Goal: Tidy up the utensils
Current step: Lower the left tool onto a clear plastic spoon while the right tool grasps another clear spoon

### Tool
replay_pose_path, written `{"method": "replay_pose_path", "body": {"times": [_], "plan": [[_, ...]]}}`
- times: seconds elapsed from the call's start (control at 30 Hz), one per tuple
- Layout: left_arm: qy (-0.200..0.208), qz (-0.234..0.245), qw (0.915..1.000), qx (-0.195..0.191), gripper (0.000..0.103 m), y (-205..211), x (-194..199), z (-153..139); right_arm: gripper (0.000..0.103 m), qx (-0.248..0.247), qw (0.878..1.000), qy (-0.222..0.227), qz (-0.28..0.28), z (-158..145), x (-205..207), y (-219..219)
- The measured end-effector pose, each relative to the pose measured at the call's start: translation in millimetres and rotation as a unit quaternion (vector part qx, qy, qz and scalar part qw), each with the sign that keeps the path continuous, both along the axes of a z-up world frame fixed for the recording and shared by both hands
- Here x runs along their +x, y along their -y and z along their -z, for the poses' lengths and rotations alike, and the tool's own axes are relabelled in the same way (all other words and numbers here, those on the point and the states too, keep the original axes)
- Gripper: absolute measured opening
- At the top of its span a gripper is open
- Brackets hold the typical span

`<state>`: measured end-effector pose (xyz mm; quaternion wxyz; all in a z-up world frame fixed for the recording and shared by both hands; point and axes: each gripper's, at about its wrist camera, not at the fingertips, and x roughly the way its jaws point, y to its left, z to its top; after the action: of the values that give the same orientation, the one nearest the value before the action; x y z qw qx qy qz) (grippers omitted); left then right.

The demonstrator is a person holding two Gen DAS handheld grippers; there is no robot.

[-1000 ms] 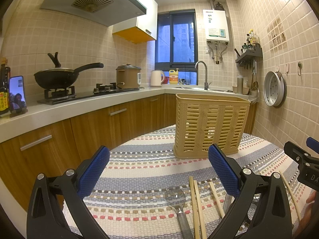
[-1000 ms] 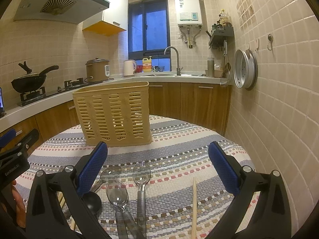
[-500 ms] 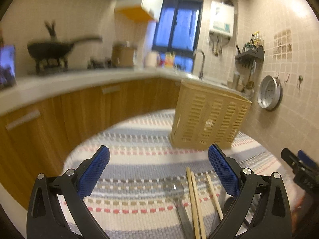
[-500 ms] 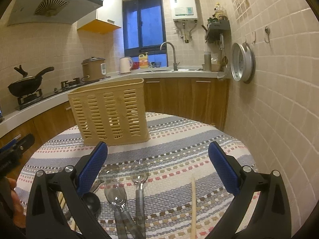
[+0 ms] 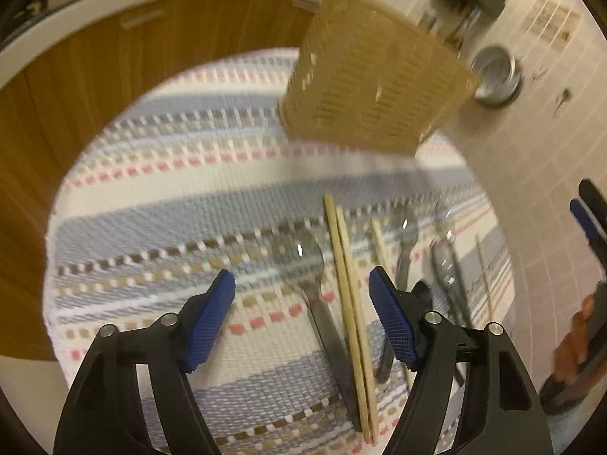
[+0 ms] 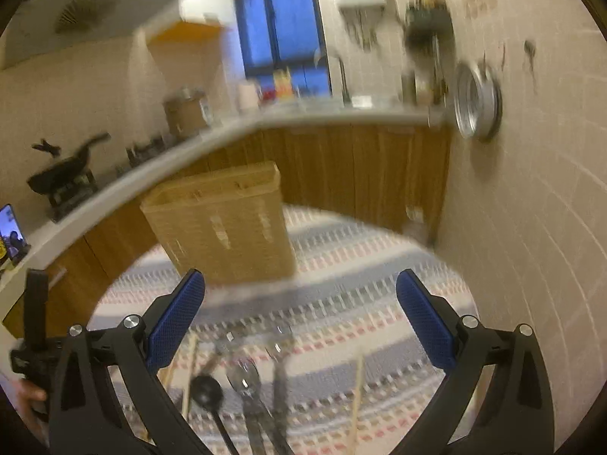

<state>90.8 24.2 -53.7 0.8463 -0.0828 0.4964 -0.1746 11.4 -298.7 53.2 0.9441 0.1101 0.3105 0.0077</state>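
My left gripper (image 5: 299, 280) tilts down over the striped tablecloth (image 5: 170, 208), its jaws closing. A metal spoon (image 5: 303, 261) and a pair of wooden chopsticks (image 5: 349, 284) lie between the blue pads, which touch neither. More spoons (image 5: 406, 235), a black ladle (image 5: 423, 292) and single chopsticks (image 5: 379, 242) lie to the right. The tan slatted basket (image 5: 371, 76) stands behind them. My right gripper (image 6: 299, 284) hovers open and empty above the spoons (image 6: 246, 375), the black ladle (image 6: 206, 388) and a chopstick (image 6: 356, 390), facing the basket (image 6: 224, 227).
Wooden cabinets (image 6: 360, 167) under a white counter (image 6: 114, 197) curve round the table's far side. The tiled wall (image 6: 531, 227) stands close on the right, with a metal steamer plate (image 6: 476, 102) hanging on it. A pan (image 6: 60, 174) sits on the stove.
The left gripper has tipped down toward the utensils and its jaws have narrowed around the spoon and chopsticks. The right gripper has risen, still wide open.
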Motion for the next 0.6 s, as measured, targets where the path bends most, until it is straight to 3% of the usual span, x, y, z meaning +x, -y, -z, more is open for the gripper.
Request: {"method": "replay_pose_path", "body": {"times": [0.07, 0.17, 0.27, 0.4, 0.5, 0.6], "plan": [[-0.014, 0.003, 0.9998, 0.012, 0.065, 8, 3, 4, 0.074, 0.03, 0.996, -0.077, -0.022, 12, 20, 12], [-0.014, 0.004, 0.9991, 0.041, 0.064, 18, 5, 7, 0.065, 0.032, 0.988, -0.148, -0.039, 33, 40, 19], [-0.012, 0.008, 0.9963, 0.085, 0.064, 32, 8, 9, 0.063, 0.054, 0.974, -0.205, -0.082, 61, 60, 7], [-0.006, 0.014, 0.9893, 0.145, 0.065, 54, 12, 12, 0.062, 0.063, 0.962, -0.246, -0.105, 80, 84, -17], [0.0, 0.02, 0.9893, 0.145, 0.056, 61, 10, 10, 0.056, 0.044, 0.959, -0.261, -0.105, 91, 98, -35], [0.006, 0.022, 0.989, 0.146, 0.039, 61, 6, 9, 0.056, 0.02, 0.958, -0.268, -0.103, 96, 105, -46]]}}
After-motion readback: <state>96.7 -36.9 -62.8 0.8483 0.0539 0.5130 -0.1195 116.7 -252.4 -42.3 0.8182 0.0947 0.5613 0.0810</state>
